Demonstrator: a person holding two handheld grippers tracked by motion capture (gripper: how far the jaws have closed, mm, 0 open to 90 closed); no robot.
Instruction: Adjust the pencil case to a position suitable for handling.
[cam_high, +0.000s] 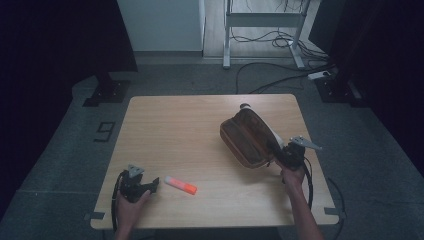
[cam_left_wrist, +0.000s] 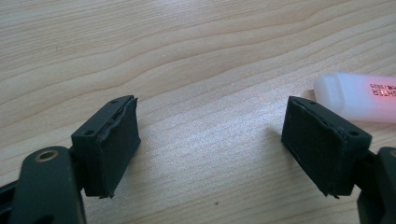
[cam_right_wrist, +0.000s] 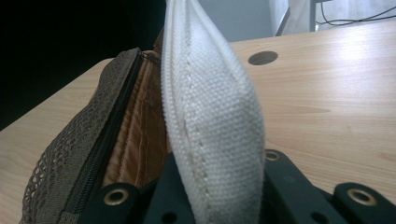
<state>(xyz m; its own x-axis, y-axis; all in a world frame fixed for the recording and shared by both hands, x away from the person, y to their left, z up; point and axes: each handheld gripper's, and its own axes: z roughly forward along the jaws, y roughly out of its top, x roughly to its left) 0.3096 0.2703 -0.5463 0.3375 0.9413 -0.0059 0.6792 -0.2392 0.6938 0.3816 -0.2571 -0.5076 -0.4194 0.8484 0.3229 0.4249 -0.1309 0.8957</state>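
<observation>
Grippers sit at the near edge of the wooden table (cam_high: 200, 115), one in each hand. At the near left corner the left gripper (cam_high: 150, 186) lies low on the wood with its jaws spread wide and nothing between them; in the left gripper view the two black pads (cam_left_wrist: 116, 144) stand well apart over bare wood grain. Just beside its right jaw lies a highlighter (cam_high: 181, 185), white at one end and orange along the body, resting flat on the table; in the left gripper view its translucent white cap and pinkish printed barrel (cam_left_wrist: 357, 95) sit just past the right pad, apart from it. Farther along the near right side, the right gripper (cam_high: 280, 152) is clenched on the white fabric edge of a pencil case (cam_high: 247, 137). That case lies on the right half of the table, stretching away from the jaws toward the far side. It is brown, unzipped and gaping; the right gripper view shows a mesh outer panel, a dark zipper and a tan quilted lining beside the white woven flap (cam_right_wrist: 215, 121) rising from the jaws
</observation>
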